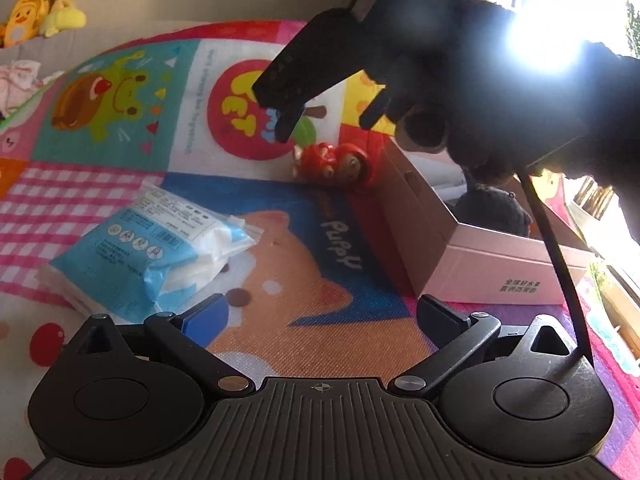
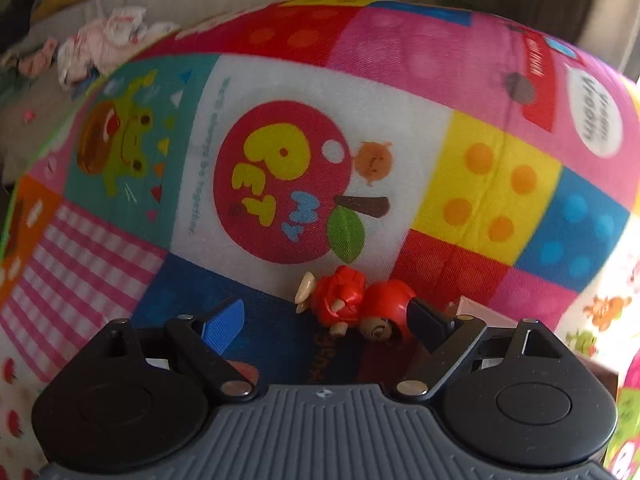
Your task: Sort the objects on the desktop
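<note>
A small red toy figure point(image 1: 334, 164) lies on its side on the colourful play mat, just left of the pink cardboard box point(image 1: 472, 264). In the right wrist view the figure point(image 2: 352, 304) lies between my right gripper's open fingers, close to the right one. My right gripper point(image 2: 328, 318) is open and holds nothing; it also shows in the left wrist view point(image 1: 288, 112), hovering above the figure. A blue and white tissue pack point(image 1: 148, 248) lies on the mat at the left. My left gripper point(image 1: 324, 312) is open and empty, low over the mat.
The pink box holds a dark round object point(image 1: 492, 208). A black cable point(image 1: 556, 264) runs across its front. Yellow plush toys point(image 1: 40, 8) and crumpled cloth point(image 2: 108, 36) lie beyond the mat's far left edge. Bright window glare fills the upper right.
</note>
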### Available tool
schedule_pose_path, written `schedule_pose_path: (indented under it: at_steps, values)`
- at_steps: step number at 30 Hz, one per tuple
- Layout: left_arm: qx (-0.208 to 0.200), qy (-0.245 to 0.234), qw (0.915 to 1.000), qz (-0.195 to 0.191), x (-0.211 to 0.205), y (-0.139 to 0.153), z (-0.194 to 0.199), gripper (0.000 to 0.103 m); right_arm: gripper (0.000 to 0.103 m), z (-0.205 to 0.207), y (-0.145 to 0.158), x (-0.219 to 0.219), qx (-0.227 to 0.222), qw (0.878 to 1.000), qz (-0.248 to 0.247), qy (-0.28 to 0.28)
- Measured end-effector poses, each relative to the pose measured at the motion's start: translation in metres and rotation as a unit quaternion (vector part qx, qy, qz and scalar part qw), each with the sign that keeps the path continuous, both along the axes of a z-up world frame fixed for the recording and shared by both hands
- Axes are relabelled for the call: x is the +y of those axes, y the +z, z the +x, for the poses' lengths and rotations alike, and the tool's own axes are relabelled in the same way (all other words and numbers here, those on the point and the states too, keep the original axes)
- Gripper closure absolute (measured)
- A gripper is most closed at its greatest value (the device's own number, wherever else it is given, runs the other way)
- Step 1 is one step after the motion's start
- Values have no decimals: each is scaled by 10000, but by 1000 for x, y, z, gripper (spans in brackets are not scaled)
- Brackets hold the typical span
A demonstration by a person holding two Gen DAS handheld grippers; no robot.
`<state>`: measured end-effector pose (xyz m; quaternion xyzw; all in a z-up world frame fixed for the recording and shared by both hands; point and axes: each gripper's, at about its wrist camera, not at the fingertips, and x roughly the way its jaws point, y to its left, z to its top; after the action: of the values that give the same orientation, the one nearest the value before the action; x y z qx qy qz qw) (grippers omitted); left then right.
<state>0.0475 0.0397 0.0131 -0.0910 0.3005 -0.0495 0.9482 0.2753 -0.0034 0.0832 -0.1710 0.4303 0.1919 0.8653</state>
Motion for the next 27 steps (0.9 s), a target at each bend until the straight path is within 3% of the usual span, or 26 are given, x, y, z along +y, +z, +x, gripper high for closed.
schedule_pose_path:
  at_steps: [6, 9, 10, 11, 12, 13, 19, 23, 27]
  values:
    - [130, -153, 9998, 51, -2, -2, -1, 0, 15, 12, -49, 28, -342, 9869, -1446, 636]
    - [151, -168, 9997, 22, 0, -2, -1, 0, 23, 11, -67, 34, -673, 9750, -2020, 640]
    - [159, -172, 9997, 9, 1, -2, -1, 0, 32, 7, -66, 34, -768, 9746, -2009, 633]
    - [163, -177, 9997, 1, 1, -1, -2, 0, 35, 1, -64, 35, -893, 9732, -2005, 680]
    - [161, -188, 9997, -8, 1, -1, -2, 0, 42, -3, -60, 34, -931, 9739, -1943, 715]
    - [156, -205, 9997, -25, 2, -1, -2, 0, 58, -8, -54, 32, -989, 9755, -1831, 711]
    - [87, -386, 9992, -88, 1, -2, -4, 0, 58, -57, 13, -9, -824, 9937, -566, 516]
    - [-5, -718, 9973, 153, -9, 2, -12, 0, 58, -122, 59, -55, -816, 9943, 299, 615]
    - [137, -1002, 9945, 282, -19, 0, -28, 0, 58, -192, 74, -108, -660, 9940, 457, 750]
